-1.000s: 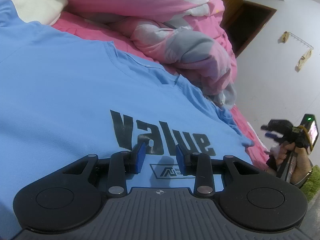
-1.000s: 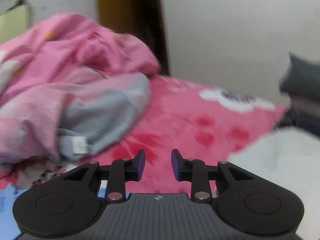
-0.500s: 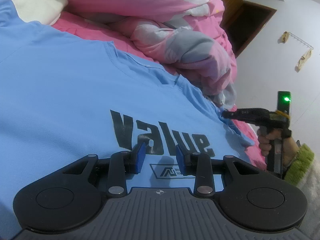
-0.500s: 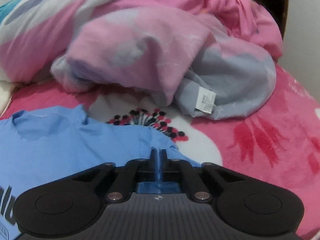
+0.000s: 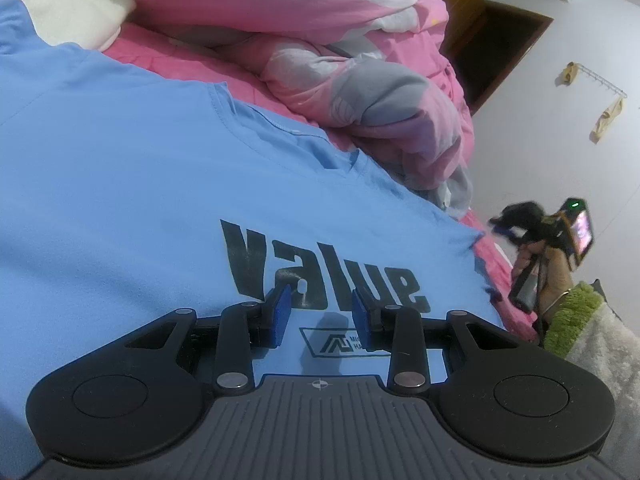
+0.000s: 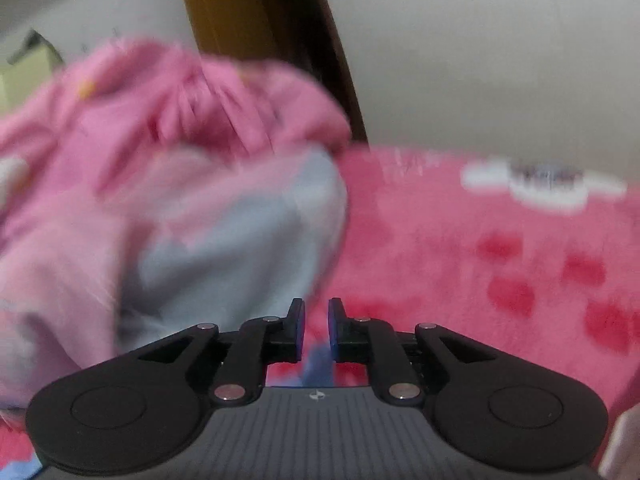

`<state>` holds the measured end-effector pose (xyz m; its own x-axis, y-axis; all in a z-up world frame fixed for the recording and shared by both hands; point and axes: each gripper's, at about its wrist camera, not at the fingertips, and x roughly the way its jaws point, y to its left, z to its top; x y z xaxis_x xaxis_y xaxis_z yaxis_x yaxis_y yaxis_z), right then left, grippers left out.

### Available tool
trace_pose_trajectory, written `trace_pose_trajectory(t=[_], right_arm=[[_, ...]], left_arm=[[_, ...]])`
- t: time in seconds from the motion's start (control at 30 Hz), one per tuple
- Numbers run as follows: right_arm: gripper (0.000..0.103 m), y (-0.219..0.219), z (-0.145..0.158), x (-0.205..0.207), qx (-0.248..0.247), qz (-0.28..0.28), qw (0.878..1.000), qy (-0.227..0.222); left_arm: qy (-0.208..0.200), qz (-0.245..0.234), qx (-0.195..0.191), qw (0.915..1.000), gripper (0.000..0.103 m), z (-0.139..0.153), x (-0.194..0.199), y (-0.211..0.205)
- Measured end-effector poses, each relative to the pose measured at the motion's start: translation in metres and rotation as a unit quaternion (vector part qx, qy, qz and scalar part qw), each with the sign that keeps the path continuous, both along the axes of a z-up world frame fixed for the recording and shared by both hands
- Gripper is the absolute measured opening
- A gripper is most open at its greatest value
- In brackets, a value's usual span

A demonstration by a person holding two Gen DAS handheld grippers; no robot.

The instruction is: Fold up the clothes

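L gripper [image 5: 318, 312] is hovering spread over the blue shirt [image 5: 140, 184], which is lying flat on the pink bed [image 6: 480, 248]. R gripper [image 6: 316, 330] is sitting slightly parted w/ blue cloth showing between its 2 fingers; blanket [image 6: 180, 184] is bunched behind.

The views show 1 blue T-shirt [image 5: 140, 184], 1 pink and grey quilt [image 5: 360, 92], 1 cream pillow [image 5: 68, 4], 1 pink flowered bedsheet [image 6: 460, 248], 1 wooden door [image 5: 496, 48], 1 wall hook rail [image 5: 600, 84] and 2 tongs: left [image 5: 318, 312], right [image 6: 316, 328].
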<state>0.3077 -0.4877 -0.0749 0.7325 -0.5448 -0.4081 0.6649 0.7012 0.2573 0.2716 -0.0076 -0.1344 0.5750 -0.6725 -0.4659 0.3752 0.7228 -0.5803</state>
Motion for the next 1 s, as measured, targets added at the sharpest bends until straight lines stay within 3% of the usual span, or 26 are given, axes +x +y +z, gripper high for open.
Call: trace_pose_trajectory(t=[0.07, 0.13, 0.2, 0.27, 0.33, 0.43, 0.57, 0.6, 0.67, 0.93, 1.0], right_arm=[[0.014, 0.023, 0.014, 0.001, -0.050, 0.036, 0.998, -0.014], [0.014, 0.054, 0.023, 0.014, -0.062, 0.145, 0.988, -0.003], [0.015, 0.090, 0.021, 0.038, -0.047, 0.271, 0.960, 0.047], [0.016, 0.126, 0.017, 0.062, -0.033, 0.389, 0.916, 0.095], [0.019, 0.158, 0.005, 0.086, -0.073, 0.407, 0.900, 0.135], [0.019, 0.175, -0.014, 0.123, -0.059, 0.418, 0.888, 0.183], [0.019, 0.180, -0.029, 0.143, -0.066, 0.417, 0.881, 0.214], [0.009, 0.181, -0.028, 0.144, -0.066, 0.425, 0.877, 0.214], [0.004, 0.181, -0.026, 0.143, -0.082, 0.423, 0.877, 0.211], [0.005, 0.177, -0.039, 0.141, -0.134, 0.332, 0.921, 0.153], [0.011, 0.180, -0.032, 0.133, -0.148, 0.330, 0.923, 0.131]], left_arm=[[0.000, 0.000, 0.000, 1.0000, 0.033, 0.000, 0.000, 0.000], [0.000, 0.000, 0.000, 1.0000, 0.033, 0.000, 0.000, 0.000], [0.000, 0.000, 0.000, 1.0000, 0.033, 0.000, 0.000, 0.001], [0.000, 0.000, -0.001, 1.0000, 0.033, 0.000, 0.000, 0.001], [0.000, 0.000, -0.001, 1.0000, 0.033, 0.000, 0.000, 0.001], [0.001, 0.000, -0.003, 1.0000, 0.033, -0.001, 0.001, 0.001], [0.002, 0.001, -0.004, 1.0000, 0.033, 0.000, 0.000, 0.001], [0.002, 0.001, -0.004, 1.0000, 0.033, 0.000, 0.000, 0.001], [0.002, 0.001, -0.005, 1.0000, 0.033, 0.000, 0.000, 0.001], [0.003, 0.002, -0.009, 1.0000, 0.033, -0.001, 0.001, 0.002], [0.004, 0.002, -0.009, 1.0000, 0.033, -0.001, 0.001, 0.002]])
